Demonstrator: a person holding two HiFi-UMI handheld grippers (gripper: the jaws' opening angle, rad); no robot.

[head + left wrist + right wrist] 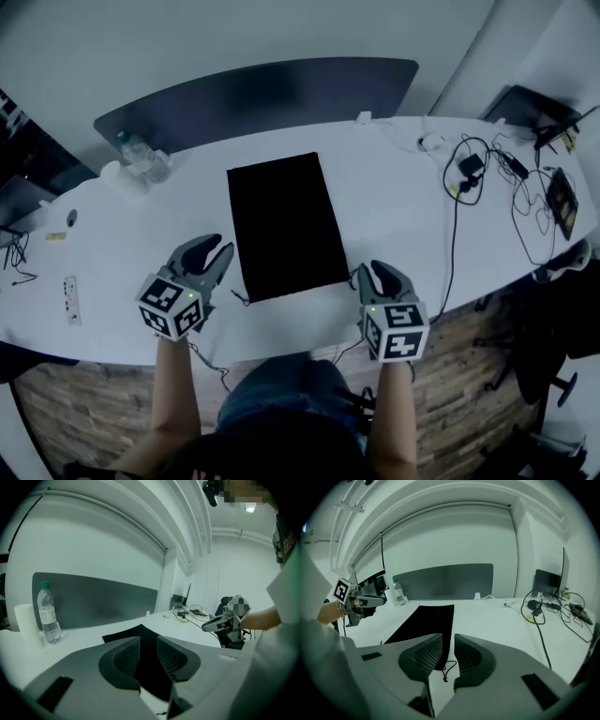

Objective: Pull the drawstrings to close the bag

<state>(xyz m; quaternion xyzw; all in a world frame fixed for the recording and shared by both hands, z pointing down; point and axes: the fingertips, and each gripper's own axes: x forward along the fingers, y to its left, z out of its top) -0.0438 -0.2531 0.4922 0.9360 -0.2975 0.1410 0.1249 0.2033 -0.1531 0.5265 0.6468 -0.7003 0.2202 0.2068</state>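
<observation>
A flat black drawstring bag [281,223] lies on the white table [394,216], its mouth toward the near edge. My left gripper [223,255] hovers beside the bag's near left corner, jaws open with nothing between them; a short cord end [240,299] pokes out there. My right gripper [367,275] stands open at the near right corner. In the right gripper view the bag [423,620] reaches in behind the left jaw, and a thin looped drawstring [446,669] lies on the table in the gap of my right gripper [448,641], untouched. In the left gripper view the bag [125,634] shows dark behind my left gripper [148,645].
A water bottle [141,157] and a white roll [114,174] stand at the back left. Black cables with a charger [469,172] and a small device [563,201] lie at the right. A dark divider panel [262,89] runs behind the table. A power strip [72,300] lies near left.
</observation>
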